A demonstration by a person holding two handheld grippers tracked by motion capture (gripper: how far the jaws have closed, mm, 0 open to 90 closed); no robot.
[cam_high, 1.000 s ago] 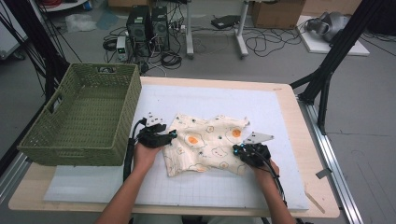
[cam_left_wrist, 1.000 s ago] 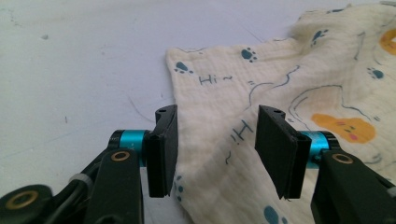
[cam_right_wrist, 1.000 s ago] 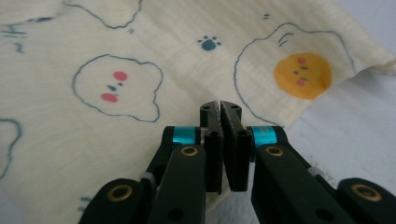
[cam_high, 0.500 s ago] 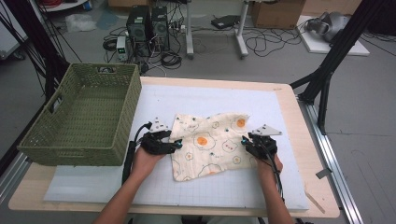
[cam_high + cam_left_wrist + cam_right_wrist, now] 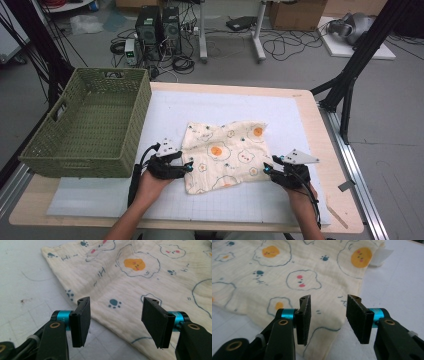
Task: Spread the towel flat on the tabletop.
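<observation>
A cream cloth printed with fried eggs and paw marks lies spread flat on the white mat. My left gripper sits at the cloth's near left corner, open, with nothing between its jaws. In the left gripper view the cloth edge runs under the open left gripper. My right gripper rests at the cloth's near right corner, also open and empty. In the right gripper view the cloth corner lies just beneath the right gripper.
A green woven basket stands at the left of the table, close to my left hand. The wooden table edge runs along the right. Computers and cables sit on the floor beyond the table.
The crumpled cloth has been pulled out flat. Both grippers moved apart to its near corners and have let go of it.
</observation>
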